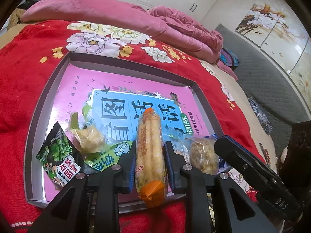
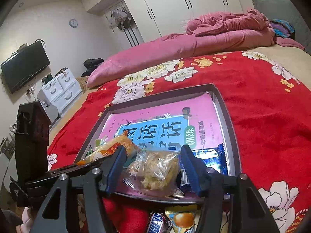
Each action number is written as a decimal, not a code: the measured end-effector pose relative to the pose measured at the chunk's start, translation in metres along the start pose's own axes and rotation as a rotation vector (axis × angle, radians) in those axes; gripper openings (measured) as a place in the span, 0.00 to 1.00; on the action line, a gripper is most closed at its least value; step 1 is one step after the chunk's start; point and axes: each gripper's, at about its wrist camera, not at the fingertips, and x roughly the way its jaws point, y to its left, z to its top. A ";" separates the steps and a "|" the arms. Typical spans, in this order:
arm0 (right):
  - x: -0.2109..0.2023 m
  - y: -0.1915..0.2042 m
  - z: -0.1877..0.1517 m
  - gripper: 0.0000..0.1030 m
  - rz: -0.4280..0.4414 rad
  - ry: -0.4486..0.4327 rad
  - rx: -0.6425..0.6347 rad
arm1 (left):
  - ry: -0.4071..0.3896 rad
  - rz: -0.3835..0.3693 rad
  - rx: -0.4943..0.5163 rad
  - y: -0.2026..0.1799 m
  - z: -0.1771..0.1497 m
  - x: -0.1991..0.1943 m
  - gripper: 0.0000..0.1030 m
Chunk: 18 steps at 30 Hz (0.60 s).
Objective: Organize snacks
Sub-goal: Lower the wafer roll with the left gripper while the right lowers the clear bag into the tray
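Note:
A long orange-ended cracker pack (image 1: 149, 145) lies with its far end over the tray and its near end past the front rim. My left gripper (image 1: 150, 145) is shut on it, both blue pads against its sides. The same pack (image 2: 114, 147) shows at the left of the right wrist view. A clear-wrapped crumbly pastry (image 2: 157, 169) rests at the tray's front edge. My right gripper (image 2: 153, 149) stands open around it, with a gap at each pad. The grey-rimmed tray (image 1: 48, 89) holds a pink book (image 1: 77, 89).
A green pea packet (image 1: 56, 155) and a green-wrapped pastry (image 1: 91, 137) lie at the tray's front left, a blue packet (image 2: 213, 157) at its front right. A Snickers bar (image 2: 155, 221) and a yellow packet (image 2: 182, 219) lie on the red floral bedspread (image 2: 262, 116). A pink quilt (image 2: 175, 48) lies behind.

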 end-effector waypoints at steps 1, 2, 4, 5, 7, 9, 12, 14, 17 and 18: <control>-0.001 0.000 0.000 0.57 -0.003 -0.002 0.000 | -0.003 0.001 0.000 0.000 0.000 -0.001 0.31; -0.001 -0.001 0.001 0.57 -0.007 -0.003 -0.001 | -0.008 0.002 -0.001 0.000 0.000 -0.002 0.34; -0.002 -0.001 0.001 0.58 -0.014 -0.003 -0.003 | -0.016 0.002 -0.005 0.001 0.001 -0.003 0.37; -0.002 -0.001 0.001 0.58 -0.016 -0.004 -0.002 | -0.018 0.005 -0.006 0.001 0.001 -0.004 0.38; -0.003 -0.002 0.001 0.58 -0.019 -0.006 -0.003 | -0.019 0.005 -0.010 0.002 0.001 -0.004 0.38; -0.004 -0.003 0.001 0.59 -0.023 -0.008 -0.005 | -0.023 0.005 -0.012 0.003 0.002 -0.006 0.40; -0.005 -0.003 0.001 0.59 -0.030 -0.009 -0.009 | -0.036 0.011 -0.010 0.003 0.002 -0.008 0.44; -0.005 -0.003 0.001 0.61 -0.035 -0.010 -0.011 | -0.042 0.012 -0.013 0.003 0.002 -0.010 0.46; -0.006 -0.004 0.002 0.63 -0.041 -0.016 -0.009 | -0.058 0.020 -0.008 0.003 0.003 -0.014 0.47; -0.007 -0.004 0.002 0.63 -0.043 -0.018 -0.008 | -0.064 0.019 -0.006 0.002 0.003 -0.015 0.48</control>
